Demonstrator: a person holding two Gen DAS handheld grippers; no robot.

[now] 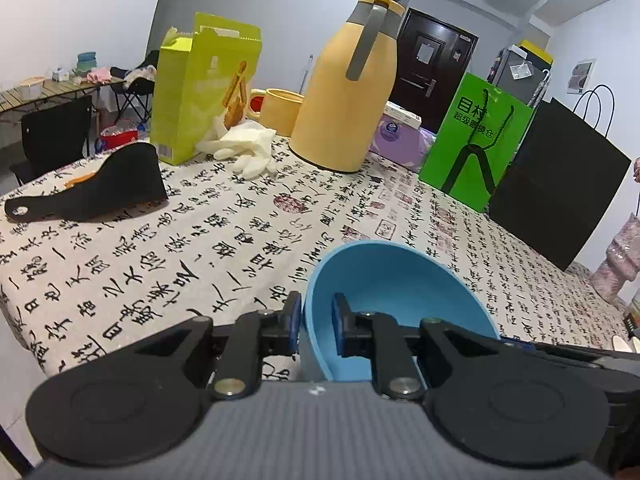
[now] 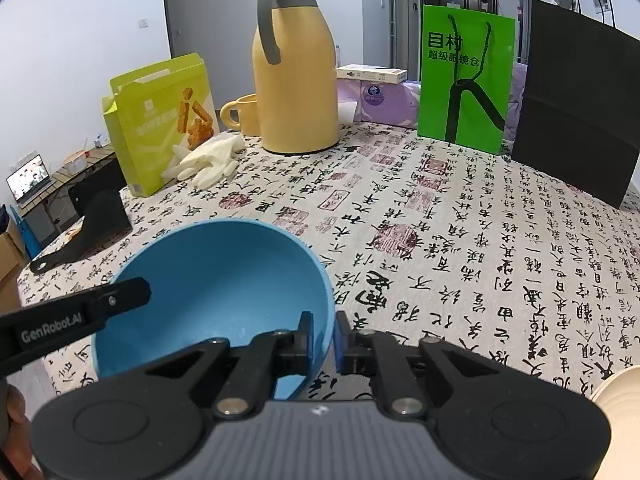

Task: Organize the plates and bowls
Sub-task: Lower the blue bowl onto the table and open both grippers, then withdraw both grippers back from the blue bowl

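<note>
A blue bowl point(image 2: 216, 292) sits near the front edge of a table point(image 2: 480, 240) covered in a cloth printed with black calligraphy and red seals. 2 handheld grippers meet at this bowl from opposite sides.

In the left wrist view, the left gripper point(image 1: 316, 322) straddles the bowl's point(image 1: 400, 280) left rim, 1 finger outside the wall and 1 inside, and appears clamped on it. The bowl looks tilted there, its opening facing the camera.

In the right wrist view, the right gripper point(image 2: 322, 340) straddles the bowl's right rim in the same way, its blue pads pressed close to the wall, clamped on it. The left gripper's black finger reaches in from the left edge of that view to the bowl's left rim.

Toward the back edge of the table stand a yellow thermos jug point(image 2: 294, 76) and a yellow mug point(image 2: 242, 114). A lime-green snack box point(image 2: 160, 120) stands at the back left, with pale rubber gloves point(image 2: 208, 160) lying beside it. A bright green paper bag point(image 2: 466, 78) and a black paper bag point(image 2: 576, 112) stand at the back right. A black scoop-shaped object point(image 1: 92, 188) lies near the left edge. A pale plate rim point(image 2: 618, 390) shows at the front right corner.
</note>
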